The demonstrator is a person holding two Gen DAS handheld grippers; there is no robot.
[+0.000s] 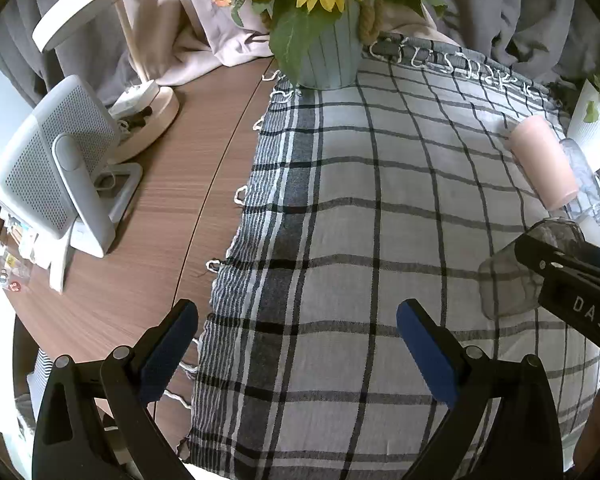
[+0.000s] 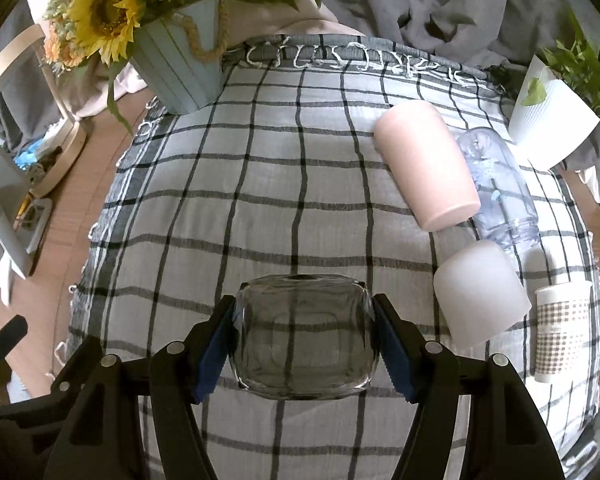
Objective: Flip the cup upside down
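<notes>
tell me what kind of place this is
Probably a home table dressed for a demo: a checked cloth over a wooden table, a sunflower pot and a lamp. The right gripper holds a glass cup.

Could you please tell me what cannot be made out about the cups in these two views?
- Glass cup, right wrist view: whether it touches the cloth; the right gripper hides its underside.
- Clear cup: partly behind the pink cup.
- Left wrist view: the frame edge crops the glass cup.
</notes>
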